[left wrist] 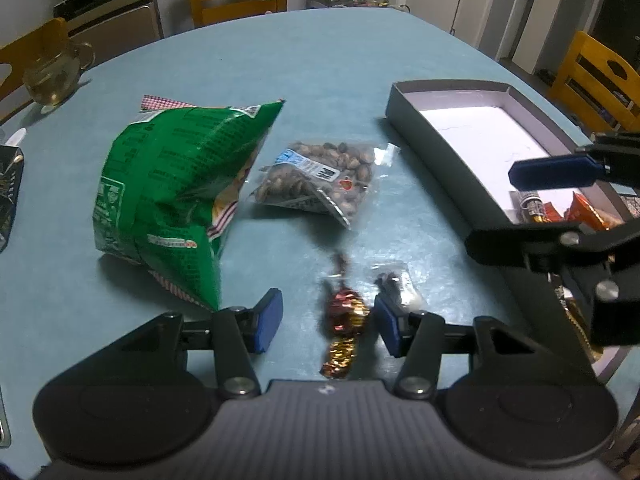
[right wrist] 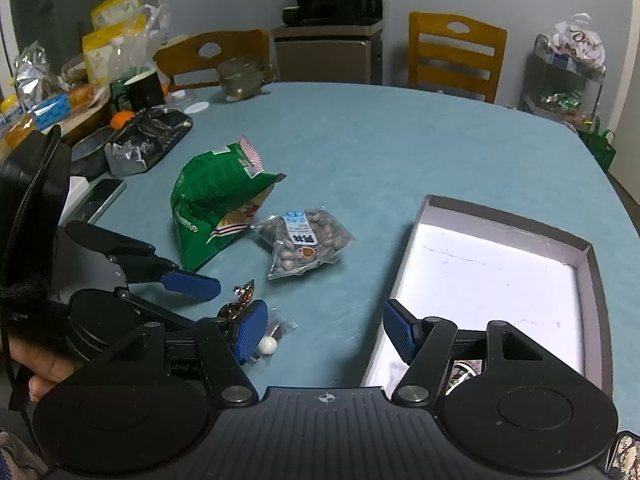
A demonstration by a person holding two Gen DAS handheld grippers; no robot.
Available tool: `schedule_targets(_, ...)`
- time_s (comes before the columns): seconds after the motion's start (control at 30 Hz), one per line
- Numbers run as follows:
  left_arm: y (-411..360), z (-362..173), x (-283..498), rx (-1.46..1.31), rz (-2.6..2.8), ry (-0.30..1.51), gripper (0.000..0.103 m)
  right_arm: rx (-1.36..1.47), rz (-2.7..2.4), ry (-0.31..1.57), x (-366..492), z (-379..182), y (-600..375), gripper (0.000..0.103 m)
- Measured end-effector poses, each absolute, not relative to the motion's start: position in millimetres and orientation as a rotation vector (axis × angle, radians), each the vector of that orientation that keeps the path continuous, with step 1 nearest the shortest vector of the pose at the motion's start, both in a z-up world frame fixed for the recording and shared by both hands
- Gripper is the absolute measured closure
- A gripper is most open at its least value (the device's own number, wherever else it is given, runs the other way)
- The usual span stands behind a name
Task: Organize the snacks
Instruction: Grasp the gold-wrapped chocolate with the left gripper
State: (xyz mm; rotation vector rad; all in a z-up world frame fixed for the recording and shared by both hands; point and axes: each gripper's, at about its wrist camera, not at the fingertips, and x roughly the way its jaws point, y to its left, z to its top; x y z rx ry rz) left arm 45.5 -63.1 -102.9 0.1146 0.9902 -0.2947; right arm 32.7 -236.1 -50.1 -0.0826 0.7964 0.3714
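1. Jaws of the left gripper [left wrist: 328, 322] stood spread around a red-and-gold foil-wrapped candy [left wrist: 343, 320] lying on the blue table [left wrist: 340, 72], pads clear of it
2. Right gripper [right wrist: 326, 330] hung open, empty, beside the shallow grey cardboard box [right wrist: 496, 280]

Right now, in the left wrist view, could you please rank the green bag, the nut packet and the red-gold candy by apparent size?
1. green bag
2. nut packet
3. red-gold candy, smallest though nearest the camera

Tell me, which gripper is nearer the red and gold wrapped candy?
Left. The left gripper has its open fingers either side of the wrapped candy; the right gripper hangs off by the box.
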Motion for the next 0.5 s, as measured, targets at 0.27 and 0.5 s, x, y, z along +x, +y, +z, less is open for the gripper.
schedule_targets(0.27, -52, -104, 45, 0.109, -0.319, 0.97, 0.062, -0.109, 0.403, 0.81, 31, -55, -223, 0.039)
schedule_targets(0.5, -50, -104, 36, 0.146, -0.332, 0.947, 0.069, -0.118, 0.405, 0.831, 29, -59, -219, 0.039)
